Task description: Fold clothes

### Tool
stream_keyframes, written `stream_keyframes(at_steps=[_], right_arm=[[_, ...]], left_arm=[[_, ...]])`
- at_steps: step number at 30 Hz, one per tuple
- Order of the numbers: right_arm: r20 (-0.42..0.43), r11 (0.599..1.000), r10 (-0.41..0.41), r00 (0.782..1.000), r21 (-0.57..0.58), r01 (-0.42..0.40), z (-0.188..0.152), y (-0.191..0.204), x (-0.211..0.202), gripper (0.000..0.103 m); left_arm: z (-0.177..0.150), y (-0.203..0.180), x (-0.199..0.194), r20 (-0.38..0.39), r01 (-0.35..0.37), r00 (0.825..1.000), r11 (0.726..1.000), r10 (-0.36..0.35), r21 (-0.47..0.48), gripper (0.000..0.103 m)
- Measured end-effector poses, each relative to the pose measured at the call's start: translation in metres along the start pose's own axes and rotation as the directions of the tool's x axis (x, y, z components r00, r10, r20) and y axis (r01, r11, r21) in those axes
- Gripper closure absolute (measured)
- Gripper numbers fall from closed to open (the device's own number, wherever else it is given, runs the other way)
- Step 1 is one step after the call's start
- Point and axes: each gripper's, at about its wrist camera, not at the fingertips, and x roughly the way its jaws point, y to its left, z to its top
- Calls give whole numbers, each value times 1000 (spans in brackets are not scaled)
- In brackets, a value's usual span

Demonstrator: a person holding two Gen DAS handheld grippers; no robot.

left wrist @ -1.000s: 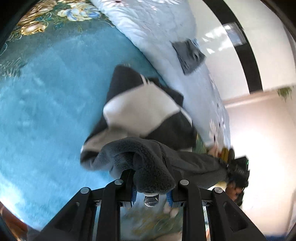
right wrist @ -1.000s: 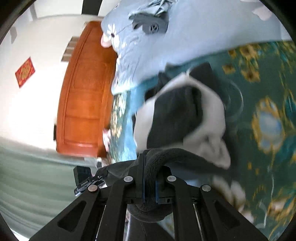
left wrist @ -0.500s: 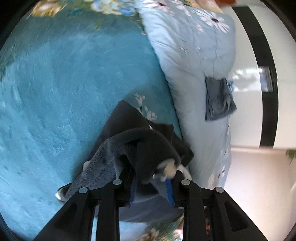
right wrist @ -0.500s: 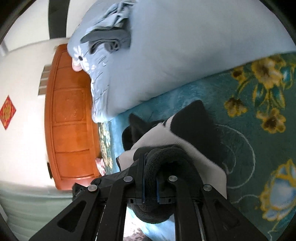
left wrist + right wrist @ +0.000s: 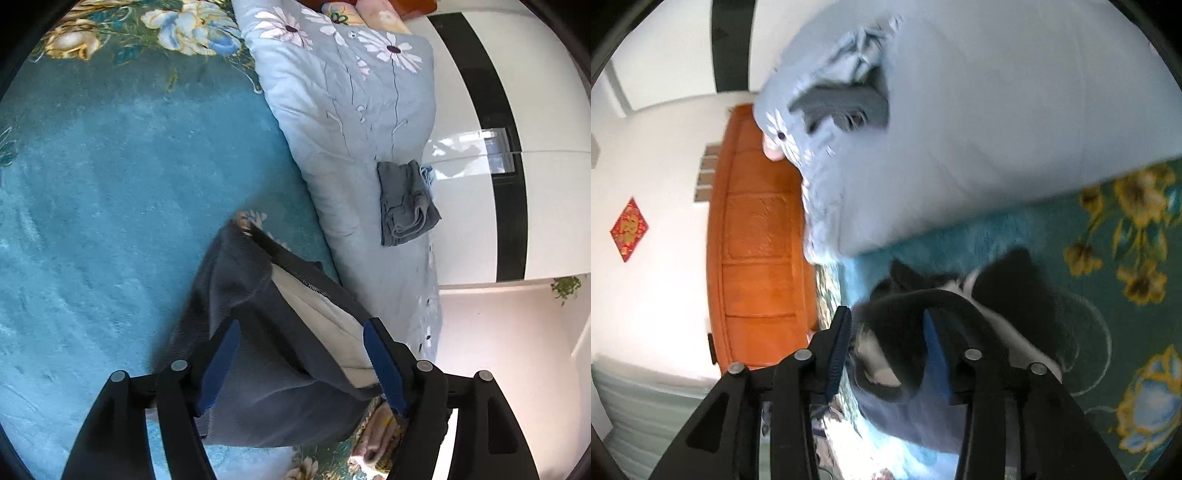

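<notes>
A dark grey and white fleece garment (image 5: 266, 332) lies folded over on the teal floral bedspread (image 5: 110, 166). My left gripper (image 5: 301, 332) is open just above it, blue pads spread wide on either side of the cloth. In the right wrist view the same garment (image 5: 1008, 295) lies on the bedspread (image 5: 1126, 295). My right gripper (image 5: 886, 328) is open, with the dark fleece edge lying between its pads, not pinched.
A light blue quilt (image 5: 351, 129) with daisy prints runs along the bed's far side, with a folded grey garment (image 5: 406, 203) on it. The quilt (image 5: 997, 129) and grey garment (image 5: 842, 103) also show in the right wrist view, beside an orange wooden headboard (image 5: 757, 240).
Both grippers were shut on the fleece garment and carried it over; now both have opened and the garment rests folded on the bedspread.
</notes>
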Motion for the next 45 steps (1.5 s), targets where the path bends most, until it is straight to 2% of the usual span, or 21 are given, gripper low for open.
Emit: stream_keyframes(at_steps=[2,4,7,11,15,17,18,19,22,23,24,26,28,29,32,34,37,39,43,44,45], right_arm=[[6,999,-30,1000,-18,30,1,-1,-2,60],[-7,996,-79,997,-52,79,-2,-3,1,60],[-25,976,-174,984,-136,170,-8,-4,12,60],[-37,916,-310,950,-278,288,-16,0,32,60],[0,864,-368,930,-369,342,-15,12,50,60],[12,859,-370,929,-376,347,-9,15,58,60],[17,860,-368,930,-375,347,-6,17,61,60],[22,860,-366,930,-374,347,-4,19,64,60],[31,840,-373,927,-414,352,-6,29,73,64],[20,828,-387,922,-432,357,-7,33,77,73],[11,811,-408,913,-455,368,-8,35,82,88],[3,759,-465,885,-514,400,-14,42,94,97],[6,741,-468,883,-541,397,-17,49,95,103],[8,733,-469,883,-555,394,-18,54,96,103],[73,734,-402,913,-570,369,-11,77,77,103],[147,752,-338,930,-552,361,1,93,56,103],[161,775,-319,934,-524,355,18,93,47,103],[133,767,-347,928,-530,363,18,87,54,103],[83,710,-421,903,-590,385,2,76,77,102],[87,698,-442,893,-592,403,0,71,81,93],[90,687,-462,882,-593,420,-2,67,85,71]], left_arm=[[-3,8,-1,14,-41,999,999,41,9,28],[-9,19,5,7,-145,989,989,145,40,28],[-19,34,20,3,-304,952,947,305,108,28],[-34,43,36,27,-419,906,885,423,202,30],[-43,27,54,43,-429,898,848,438,312,38],[-46,18,62,45,-438,890,826,453,355,51],[-47,15,68,48,-452,880,804,472,386,54],[-49,13,71,44,-454,877,794,478,404,65],[-52,5,75,61,-459,873,773,484,438,81],[-52,3,75,69,-458,874,769,480,446,88],[-53,0,75,79,-461,873,760,481,459,89],[-55,-5,74,96,-461,873,747,478,479,91],[-53,-9,67,102,-438,889,766,446,471,92],[-49,-9,59,109,-412,906,792,410,451,92],[-40,-11,34,143,-329,944,859,297,392,92],[-40,-3,34,136,-327,945,871,297,367,92],[-40,10,35,124,-326,945,887,301,327,92],[-40,18,35,116,-325,946,897,304,301,92],[-41,34,36,100,-323,946,913,308,247,92],[-41,39,36,95,-323,946,917,309,234,92],[-41,43,36,91,-322,947,921,309,220,92]])
